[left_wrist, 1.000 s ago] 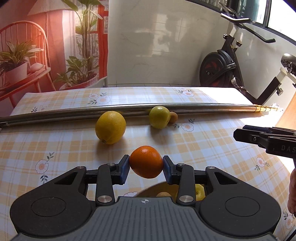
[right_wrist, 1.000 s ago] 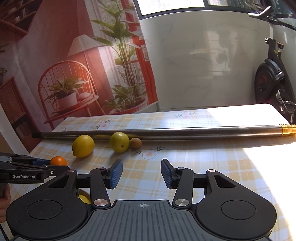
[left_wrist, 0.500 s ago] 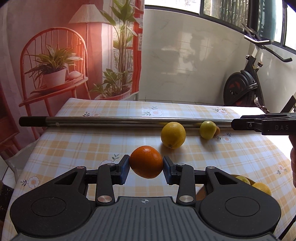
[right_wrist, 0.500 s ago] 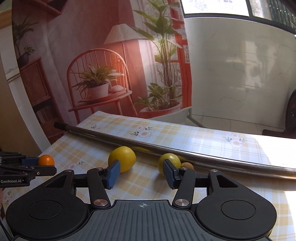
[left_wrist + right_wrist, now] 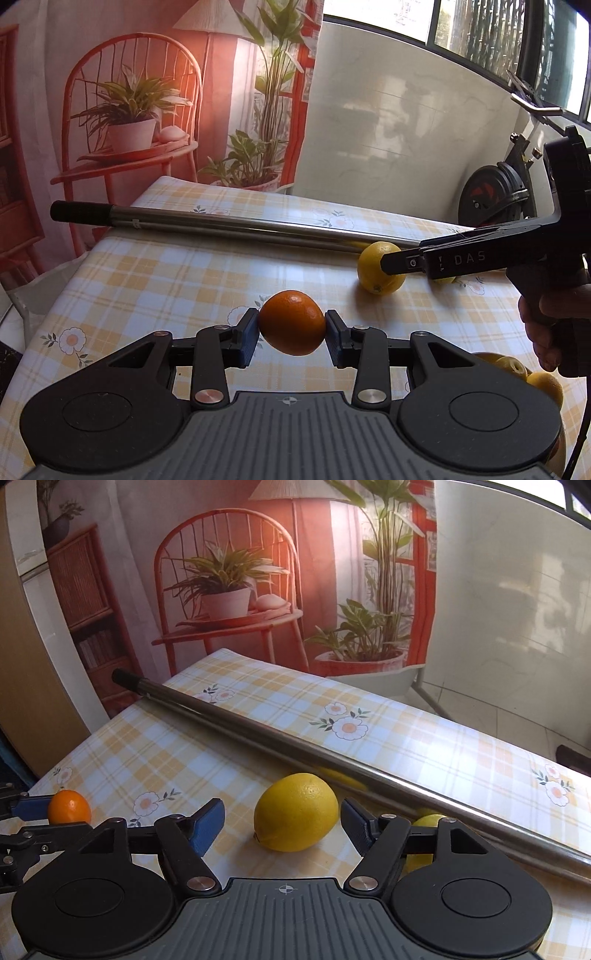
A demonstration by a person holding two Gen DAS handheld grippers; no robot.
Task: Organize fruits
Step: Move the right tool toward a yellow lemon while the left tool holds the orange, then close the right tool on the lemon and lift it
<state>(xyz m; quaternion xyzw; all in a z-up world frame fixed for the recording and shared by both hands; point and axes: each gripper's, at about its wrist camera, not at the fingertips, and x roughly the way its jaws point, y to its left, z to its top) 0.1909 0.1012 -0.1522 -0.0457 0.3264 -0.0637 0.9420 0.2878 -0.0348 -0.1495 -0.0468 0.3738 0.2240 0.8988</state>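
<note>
My left gripper [image 5: 291, 334] is shut on an orange [image 5: 291, 322], held above the checked tablecloth. The same orange [image 5: 69, 807] shows at the far left of the right wrist view, between the left gripper's blue pads. A yellow lemon [image 5: 296, 811] lies on the cloth, and my right gripper [image 5: 282, 821] stands open with its fingers either side of it, not touching. In the left wrist view that lemon [image 5: 376, 273] is partly hidden by the right gripper's fingers [image 5: 402, 263]. A greenish-yellow fruit [image 5: 424, 821] peeks out behind the right finger.
A long steel pole [image 5: 229, 227] with a black end lies across the table behind the fruit. Several yellow fruits [image 5: 532, 376] sit low at the right of the left wrist view. A hand [image 5: 546, 325] holds the right gripper. An exercise bike [image 5: 495, 199] stands beyond the table.
Both grippers have swung left. The right gripper has closed in on the lemon, which now sits between its open fingers. The left gripper still holds the orange.
</note>
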